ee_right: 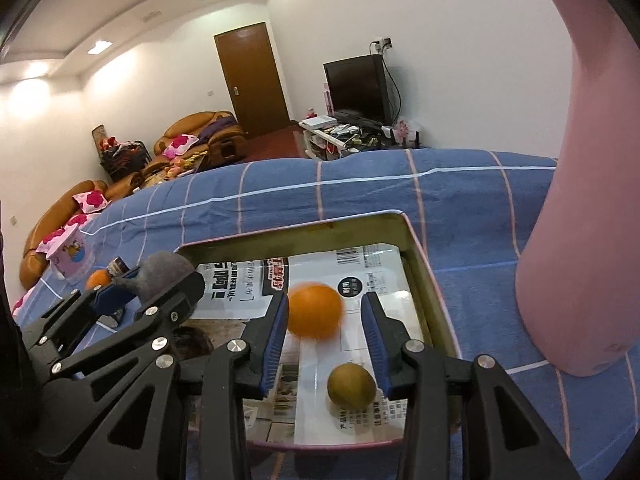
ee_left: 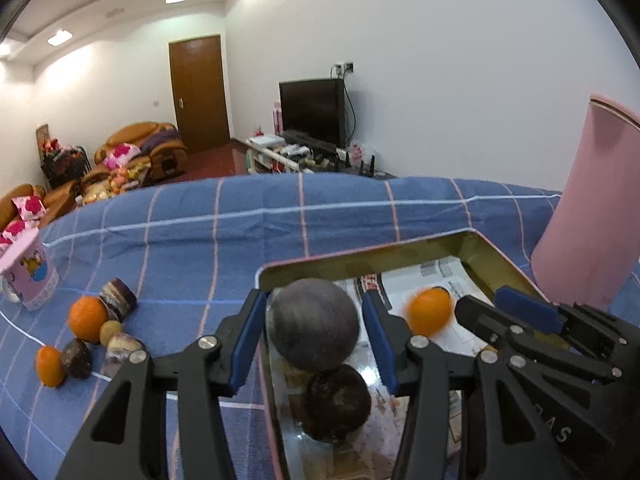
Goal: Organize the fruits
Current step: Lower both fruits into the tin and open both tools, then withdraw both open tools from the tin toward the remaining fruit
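Note:
A shiny metal tray [ee_left: 360, 254] [ee_right: 420, 248] lies on the blue checked cloth. My left gripper [ee_left: 316, 320] is open over its left side, with a round dark purple fruit [ee_left: 314, 324] between the fingers, not gripped; the same fruit shows in the right wrist view [ee_right: 160, 276]. A darker brown fruit [ee_left: 336, 402] lies in the tray below it. My right gripper [ee_right: 324, 320] is open over the tray; a blurred orange [ee_right: 316, 310] [ee_left: 430, 312] sits between its fingers, loose. A brownish-green fruit [ee_right: 352, 386] rests in the tray near the right finger.
A pile of fruit lies on the cloth at left: two oranges [ee_left: 86, 318] [ee_left: 50, 366] and dark and brown fruits [ee_left: 118, 300]. A pink cup [ee_left: 30, 276] stands beyond them. A tall pink cylinder [ee_left: 588, 216] [ee_right: 580, 200] stands right of the tray.

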A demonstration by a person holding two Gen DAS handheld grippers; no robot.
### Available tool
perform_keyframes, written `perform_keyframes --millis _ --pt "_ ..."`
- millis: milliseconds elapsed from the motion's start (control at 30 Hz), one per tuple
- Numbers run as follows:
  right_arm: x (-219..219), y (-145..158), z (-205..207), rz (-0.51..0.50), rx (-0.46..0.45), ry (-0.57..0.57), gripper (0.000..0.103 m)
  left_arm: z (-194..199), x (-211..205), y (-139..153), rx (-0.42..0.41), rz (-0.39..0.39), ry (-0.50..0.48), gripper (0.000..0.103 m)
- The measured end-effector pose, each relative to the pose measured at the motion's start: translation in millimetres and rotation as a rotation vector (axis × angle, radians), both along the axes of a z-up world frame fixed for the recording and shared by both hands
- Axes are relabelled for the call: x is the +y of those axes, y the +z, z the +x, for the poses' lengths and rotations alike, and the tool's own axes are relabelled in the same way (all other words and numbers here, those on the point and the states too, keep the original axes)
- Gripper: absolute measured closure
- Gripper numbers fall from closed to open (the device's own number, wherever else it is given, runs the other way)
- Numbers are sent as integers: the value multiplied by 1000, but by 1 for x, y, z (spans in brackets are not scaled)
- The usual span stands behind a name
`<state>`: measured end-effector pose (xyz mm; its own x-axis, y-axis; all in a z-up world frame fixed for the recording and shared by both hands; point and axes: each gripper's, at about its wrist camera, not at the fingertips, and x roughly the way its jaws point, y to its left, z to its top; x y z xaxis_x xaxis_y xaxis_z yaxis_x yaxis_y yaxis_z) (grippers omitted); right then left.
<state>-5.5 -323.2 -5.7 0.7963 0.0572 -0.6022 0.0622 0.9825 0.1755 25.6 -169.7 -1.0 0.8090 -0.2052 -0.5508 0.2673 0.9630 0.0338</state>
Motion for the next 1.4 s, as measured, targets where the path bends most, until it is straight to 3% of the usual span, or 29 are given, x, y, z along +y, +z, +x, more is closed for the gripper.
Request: perform_keyframes --millis 100,167,200,300,333,433,633,833,1100,1400 --pt "-2 3 -4 10 -23 -14 63 -6 -1 4 -62 41 28 35" --pt "-8 9 -12 33 -69 -40 62 -8 2 6 -86 39 44 18" --pt "-10 12 -15 43 -86 -51 61 -9 5 8 -90 28 48 16" --pt "-18 19 -27 55 -153 -113 40 -11 11 12 -109 -3 61 1" --pt "-20 22 -31 61 -177 -128 28 -13 12 15 -120 -14 51 0" --pt "-19 29 -42 42 -240 -168 24 -20 11 17 -148 3 44 0" --pt "-9 35 -47 -50 -263 -197 23 -25 10 18 -182 37 36 0" --pt "1 38 -60 -173 -374 -272 18 -26 21 17 -187 31 62 0" --pt "-2 34 -53 -173 -344 -284 15 -31 25 10 -187 72 74 0" --pt "6 33 -64 -176 -339 -292 15 -36 43 11 -181 41 82 0"
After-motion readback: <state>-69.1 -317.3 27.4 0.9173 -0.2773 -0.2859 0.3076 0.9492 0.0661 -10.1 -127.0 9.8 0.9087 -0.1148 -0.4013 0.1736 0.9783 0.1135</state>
